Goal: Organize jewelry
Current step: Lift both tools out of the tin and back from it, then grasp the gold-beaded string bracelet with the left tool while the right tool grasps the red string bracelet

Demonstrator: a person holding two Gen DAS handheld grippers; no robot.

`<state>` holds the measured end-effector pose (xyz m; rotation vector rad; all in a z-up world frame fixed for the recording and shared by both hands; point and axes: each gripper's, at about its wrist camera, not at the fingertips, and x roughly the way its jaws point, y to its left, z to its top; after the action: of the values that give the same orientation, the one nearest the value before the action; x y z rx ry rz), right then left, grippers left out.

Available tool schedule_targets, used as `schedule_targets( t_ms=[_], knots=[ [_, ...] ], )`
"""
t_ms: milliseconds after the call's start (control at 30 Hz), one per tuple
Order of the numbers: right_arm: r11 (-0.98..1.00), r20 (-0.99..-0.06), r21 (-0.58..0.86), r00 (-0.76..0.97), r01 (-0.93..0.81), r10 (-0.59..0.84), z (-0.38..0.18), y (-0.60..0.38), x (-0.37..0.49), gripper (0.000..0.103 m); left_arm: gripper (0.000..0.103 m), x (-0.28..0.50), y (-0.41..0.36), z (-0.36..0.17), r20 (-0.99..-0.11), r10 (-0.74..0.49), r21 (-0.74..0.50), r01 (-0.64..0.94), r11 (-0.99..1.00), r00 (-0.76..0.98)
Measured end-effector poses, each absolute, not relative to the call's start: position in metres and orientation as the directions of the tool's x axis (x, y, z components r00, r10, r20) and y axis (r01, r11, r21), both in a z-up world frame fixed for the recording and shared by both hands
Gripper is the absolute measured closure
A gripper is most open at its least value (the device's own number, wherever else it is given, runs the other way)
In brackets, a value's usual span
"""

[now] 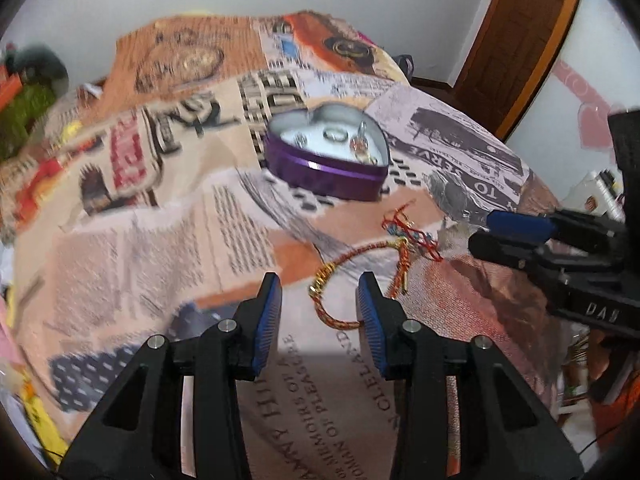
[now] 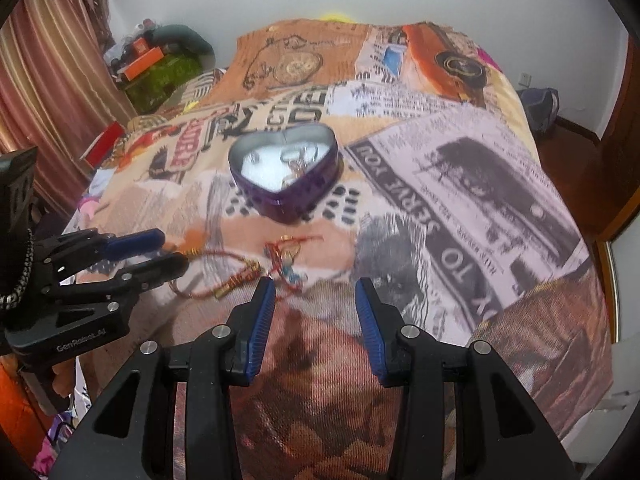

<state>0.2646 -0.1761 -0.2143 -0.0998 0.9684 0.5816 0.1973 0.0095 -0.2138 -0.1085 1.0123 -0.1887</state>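
A purple heart-shaped tin (image 1: 320, 168) stands open on the printed bedspread, with rings and small jewelry inside; it also shows in the right wrist view (image 2: 284, 200). A red and gold braided bracelet (image 1: 340, 264) lies just ahead of my left gripper (image 1: 320, 286), which is open with the bracelet's gold clasp between its fingers. A second tangle of red thread jewelry (image 1: 404, 228) lies beyond it. My right gripper (image 2: 315, 294) is open and empty, just right of the thread jewelry (image 2: 286, 254). The bracelet (image 2: 224, 276) lies left of it.
The patchwork newspaper-print bedspread (image 2: 460, 184) covers the whole bed. Clutter with orange boxes and green fabric (image 2: 160, 68) sits at the far left by a curtain. A wooden door (image 1: 516, 40) stands at the far right. A dark bag (image 2: 540, 104) lies on the floor.
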Motion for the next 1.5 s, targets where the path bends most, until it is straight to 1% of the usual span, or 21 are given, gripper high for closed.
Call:
schedule_targets(
  t_ms=[200, 300, 367, 433, 533, 600, 700, 933, 1167, 1233, 1300, 1367, 1500],
  knots=[
    [0.834, -0.805, 0.188, 0.404, -0.519, 0.434, -0.221, -0.175, 0.257, 0.065, 0.064, 0.197, 0.011, -0.218, -0.825, -0.222, -0.197, 0.103, 0.975, 0.521],
    [0.828, -0.806, 0.193, 0.396, -0.526, 0.439, -0.223, -0.174, 0.256, 0.065, 0.073, 0.197, 0.008, -0.221, -0.828, -0.228, -0.203, 0.106, 0.973, 0.513],
    [0.827, -0.808, 0.194, 0.392, -0.527, 0.44, -0.225, -0.172, 0.257, 0.065, 0.081, 0.197, 0.004, -0.221, -0.83, -0.209, -0.175, 0.114, 0.978, 0.516],
    [0.827, -0.809, 0.201, 0.387, -0.524, 0.442, -0.227, -0.172, 0.258, 0.065, 0.094, 0.197, 0.0, -0.22, -0.831, -0.199, -0.155, 0.128, 0.98, 0.52],
    [0.826, -0.807, 0.218, 0.381, -0.519, 0.452, -0.227, -0.173, 0.257, 0.065, 0.098, 0.196, -0.005, -0.218, -0.828, -0.19, -0.13, 0.149, 0.98, 0.528],
    [0.817, -0.797, 0.236, 0.376, -0.526, 0.472, -0.224, -0.175, 0.255, 0.065, 0.098, 0.195, -0.007, -0.216, -0.823, -0.187, -0.12, 0.158, 0.98, 0.536],
    [0.808, -0.786, 0.243, 0.379, -0.537, 0.489, -0.219, -0.175, 0.253, 0.065, 0.098, 0.193, -0.003, -0.211, -0.809, -0.199, -0.136, 0.154, 0.979, 0.553],
    [0.814, -0.795, 0.21, 0.39, -0.542, 0.465, -0.226, -0.159, 0.264, 0.065, 0.098, 0.186, 0.014, -0.188, -0.762, -0.174, -0.129, 0.116, 0.985, 0.624],
    [0.834, -0.799, 0.169, 0.423, -0.525, 0.428, -0.236, -0.154, 0.272, 0.066, 0.098, 0.186, 0.026, -0.198, -0.775, -0.168, -0.141, 0.092, 0.986, 0.61],
    [0.842, -0.796, 0.159, 0.437, -0.516, 0.418, -0.237, -0.156, 0.274, 0.074, 0.098, 0.187, 0.026, -0.205, -0.785, -0.171, -0.147, 0.09, 0.985, 0.596],
    [0.847, -0.796, 0.161, 0.441, -0.506, 0.414, -0.237, -0.16, 0.276, 0.085, 0.098, 0.188, 0.025, -0.212, -0.793, -0.175, -0.151, 0.089, 0.984, 0.584],
    [0.85, -0.793, 0.171, 0.442, -0.499, 0.419, -0.237, -0.164, 0.278, 0.089, 0.098, 0.189, 0.022, -0.218, -0.801, -0.175, -0.15, 0.091, 0.984, 0.572],
    [0.836, -0.795, 0.157, 0.435, -0.526, 0.423, -0.237, -0.161, 0.276, 0.09, 0.098, 0.188, 0.018, -0.219, -0.8, -0.171, -0.135, 0.104, 0.985, 0.575]
  ],
)
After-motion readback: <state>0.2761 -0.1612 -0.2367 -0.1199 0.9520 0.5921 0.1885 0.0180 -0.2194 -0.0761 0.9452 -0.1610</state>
